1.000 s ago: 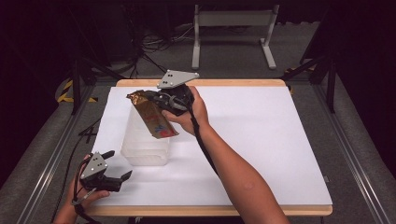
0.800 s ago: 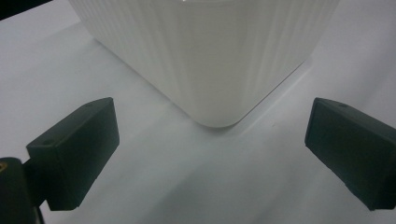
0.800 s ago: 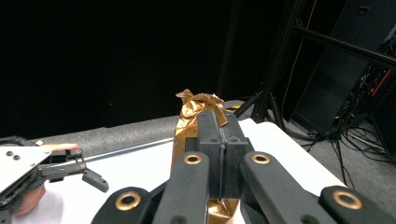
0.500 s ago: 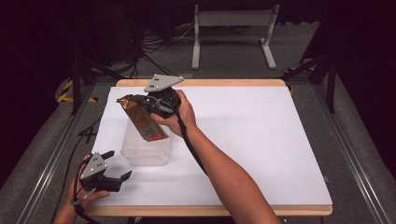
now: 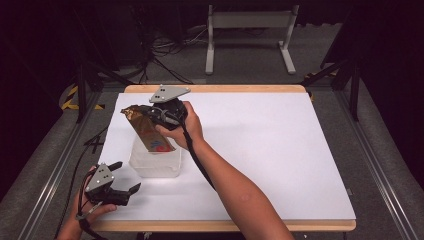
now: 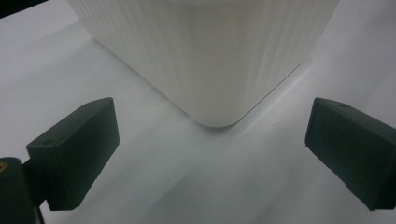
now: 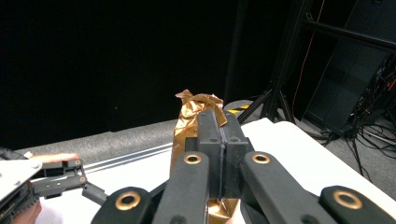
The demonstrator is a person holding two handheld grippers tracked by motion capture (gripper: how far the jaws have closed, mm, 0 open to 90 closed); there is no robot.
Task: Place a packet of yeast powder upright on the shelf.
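Note:
My right gripper (image 5: 148, 115) is shut on the crumpled top of a gold snack bag (image 5: 150, 134), which hangs tilted with its lower end inside a clear ribbed plastic container (image 5: 155, 164) on the white table. In the right gripper view the black jaws are pressed together over the gold snack bag (image 7: 189, 119). My left gripper (image 5: 127, 177) rests open near the table's front left corner. Its two black pads (image 6: 74, 149) stand wide apart, facing a corner of the plastic container (image 6: 210, 60) without touching it.
The white table top (image 5: 280, 150) has a wooden rim. A dark floor with cables and a grey metal stand (image 5: 250, 35) lies beyond the far edge. Rails run along both sides of the table.
My right gripper has carried the gold bag leftward and down, so its lower end now dips into the container. The left gripper has stayed put.

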